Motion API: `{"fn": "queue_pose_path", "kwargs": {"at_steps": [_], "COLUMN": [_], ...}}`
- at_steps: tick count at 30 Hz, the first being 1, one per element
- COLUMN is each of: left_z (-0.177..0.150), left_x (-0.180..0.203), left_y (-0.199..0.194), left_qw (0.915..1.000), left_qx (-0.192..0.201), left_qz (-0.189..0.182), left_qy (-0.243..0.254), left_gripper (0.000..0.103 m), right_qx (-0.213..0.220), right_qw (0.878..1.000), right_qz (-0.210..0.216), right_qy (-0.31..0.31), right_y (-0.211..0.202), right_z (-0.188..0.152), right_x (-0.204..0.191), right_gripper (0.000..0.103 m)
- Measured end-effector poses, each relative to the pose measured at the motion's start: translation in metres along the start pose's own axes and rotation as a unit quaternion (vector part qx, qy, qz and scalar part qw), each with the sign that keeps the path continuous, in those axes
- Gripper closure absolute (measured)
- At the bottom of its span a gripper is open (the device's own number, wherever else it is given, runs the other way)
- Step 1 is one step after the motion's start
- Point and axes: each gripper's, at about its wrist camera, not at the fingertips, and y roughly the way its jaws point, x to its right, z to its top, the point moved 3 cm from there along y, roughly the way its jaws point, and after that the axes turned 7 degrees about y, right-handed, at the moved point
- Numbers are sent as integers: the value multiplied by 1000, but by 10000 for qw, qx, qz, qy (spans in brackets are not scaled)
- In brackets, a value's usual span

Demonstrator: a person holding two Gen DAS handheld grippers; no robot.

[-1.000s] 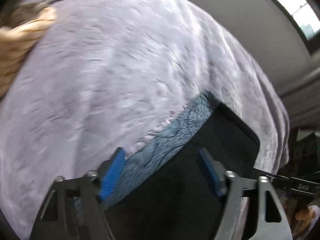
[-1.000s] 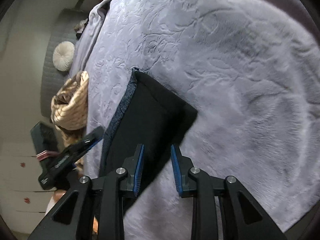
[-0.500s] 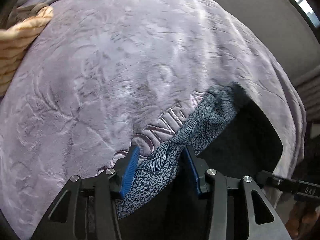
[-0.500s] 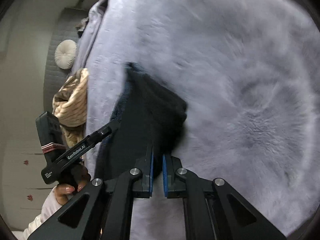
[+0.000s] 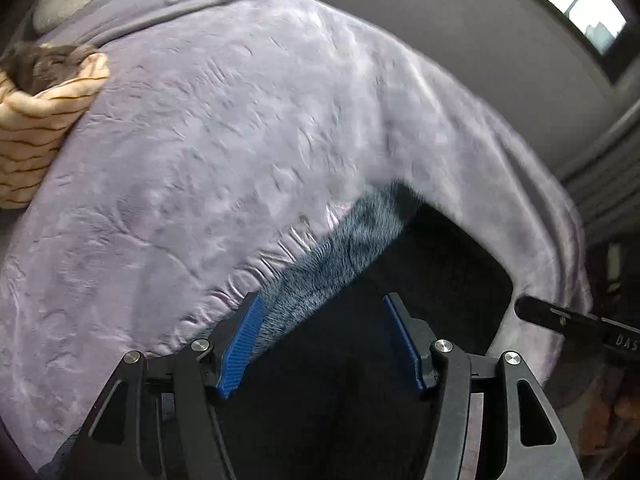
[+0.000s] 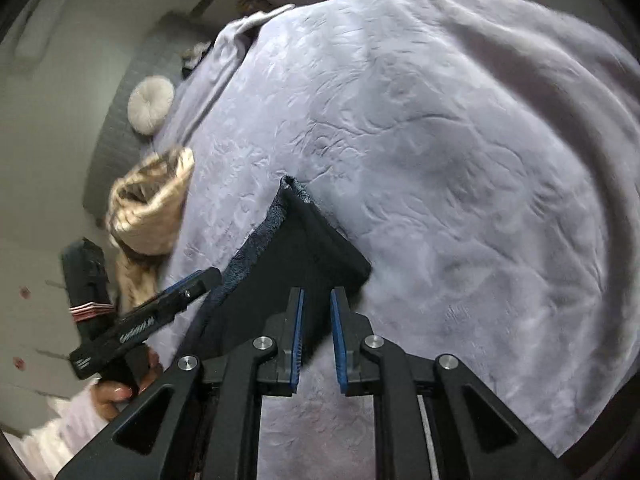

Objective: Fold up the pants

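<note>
we see one folded pants (image 5: 420, 280) bundle, its near edge hidden beneath our left gripper (image 5: 320, 340); both grippers' jaws are opening, the right gripper (image 6: 316, 336) holding nothing.

My left gripper (image 5: 323, 344) is matte black, with triangular cut-outs in its linkage arms and silver round-headed screws at the pivots. Its fingers (image 5: 240, 346) wear ribbed blue pads. My right gripper (image 6: 316, 338) has the same build: black frame, silver screws, blue pads on its fingers (image 6: 297, 340). White lettering, too blurred to read, marks the black handles. I see a pale, fuzzy sleeve (image 6: 60, 432).
</note>
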Motion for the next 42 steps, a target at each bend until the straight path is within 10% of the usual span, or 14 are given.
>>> {"fn": "queue_pose_path", "kwargs": {"at_steps": [6,17,29,42], "left_z": [2,-64,-236,-377], "left_x": [-20,-76,-157,-230], "left_y": [32,-46,-116,-182], "left_qw": [9984,9931,9628,9248], "left_qx": [-105,-9,-280,-244], "left_qz": [356,390,1196,1817], "left_qy": [-419,-1104,-2408,-3335], "left_gripper": [40,40,40,40], "right_qx": [-67,-332,-1495,-3285], "right_qw": [9990,9992,9858,9322], "right_qz": [-439,-181,494,1071], "right_qy": [-87,139,-581,-1078], "right_y": [46,-2,43,113], "right_z": [14,-11,-117,-282], "right_x": [15,16,-82,-173], "right_gripper": [98,90,76,70]}}
